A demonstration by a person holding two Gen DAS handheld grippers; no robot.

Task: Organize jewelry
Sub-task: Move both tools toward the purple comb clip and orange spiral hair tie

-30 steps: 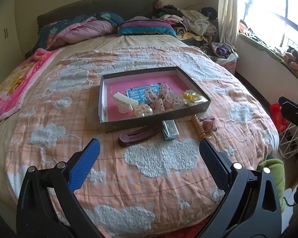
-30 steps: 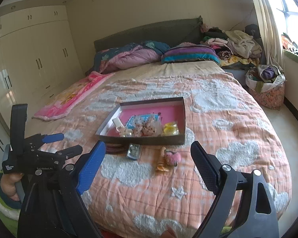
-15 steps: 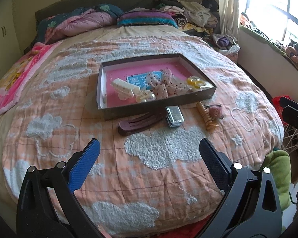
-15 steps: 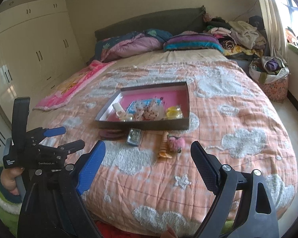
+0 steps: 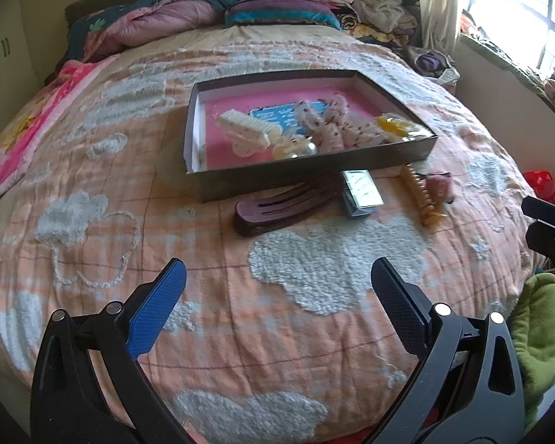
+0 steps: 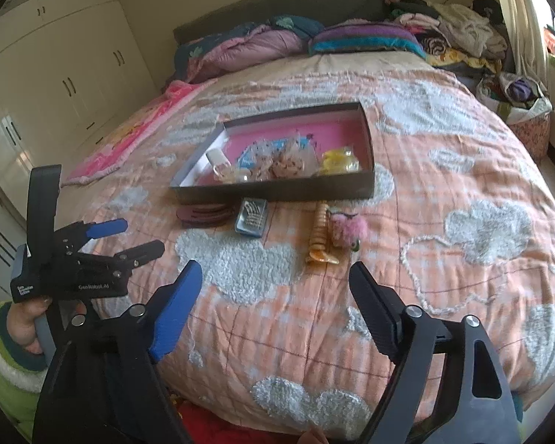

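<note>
A dark box with a pink lining (image 5: 314, 164) (image 6: 277, 192) sits on the bed and holds hair clips, a blue card and a yellow piece. In front of it lie a dark purple hair clip (image 5: 277, 207) (image 6: 203, 214), a small silver box (image 5: 360, 194) (image 6: 251, 216), an amber claw clip (image 5: 420, 194) (image 6: 320, 235) and a pink fluffy piece (image 5: 440, 183) (image 6: 347, 227). My left gripper (image 5: 277, 277) (image 6: 129, 236) is open and empty, short of the purple clip. My right gripper (image 6: 275, 281) is open and empty, short of the amber clip.
The bed has an orange quilt with white clouds (image 5: 314, 277). Pillows and folded covers (image 6: 277, 37) lie at the headboard. Clothes are piled at the far right (image 6: 462, 26). A white wardrobe (image 6: 74, 74) stands on the left. A window is on the right.
Both grippers have moved forward toward the items on the bed; the box and loose pieces look larger and closer. Both stay open.
</note>
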